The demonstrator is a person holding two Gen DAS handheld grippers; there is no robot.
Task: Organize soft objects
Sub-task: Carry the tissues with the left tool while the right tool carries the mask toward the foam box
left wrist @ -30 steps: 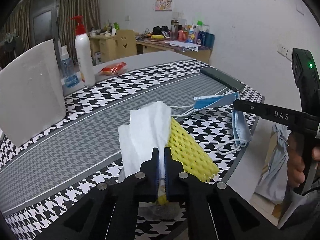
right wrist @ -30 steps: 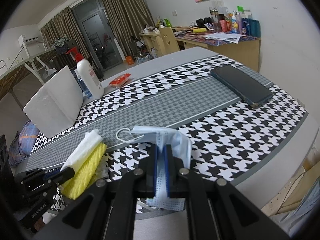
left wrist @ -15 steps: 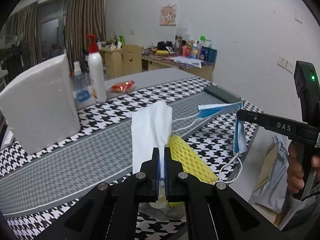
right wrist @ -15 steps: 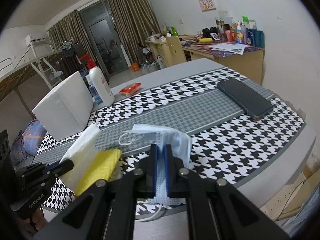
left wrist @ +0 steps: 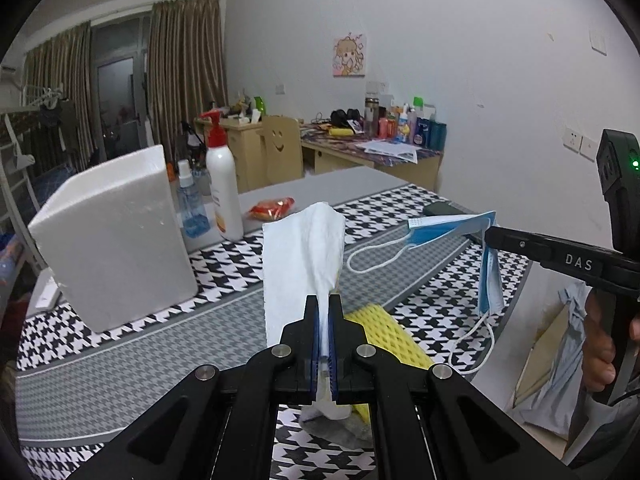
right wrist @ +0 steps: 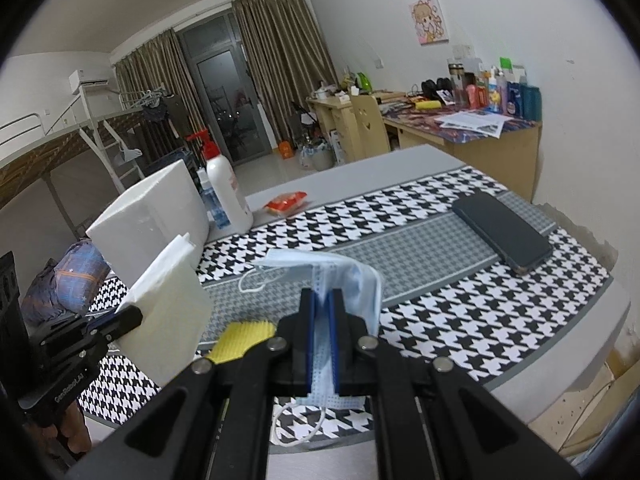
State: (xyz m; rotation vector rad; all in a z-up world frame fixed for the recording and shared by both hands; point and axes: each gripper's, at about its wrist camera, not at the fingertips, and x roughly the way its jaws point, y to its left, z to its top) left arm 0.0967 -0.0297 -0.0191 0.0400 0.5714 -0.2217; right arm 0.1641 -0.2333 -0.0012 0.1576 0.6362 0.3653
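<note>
My left gripper [left wrist: 324, 304] is shut on a white paper tissue [left wrist: 302, 264] and holds it up above the table; it also shows in the right wrist view [right wrist: 168, 304]. A yellow foam net sleeve [left wrist: 384, 340] lies on the tablecloth just below and right of the tissue, also seen in the right wrist view [right wrist: 240, 338]. My right gripper [right wrist: 322, 298] is shut on a blue face mask [right wrist: 344, 280], lifted off the table with its ear loops hanging. The mask [left wrist: 452, 226] shows at right in the left wrist view.
A white foam box [left wrist: 116, 236] stands at the left on the houndstooth cloth [right wrist: 460, 312]. A white pump bottle [left wrist: 224, 192], a small blue spray bottle [left wrist: 192, 208] and a red snack packet [left wrist: 272, 207] stand behind. A black phone [right wrist: 504, 232] lies at the far right.
Both grippers have risen from the table. The tissue has come up off the yellow foam sleeve, which stays lying on the cloth. The mask hangs higher.
</note>
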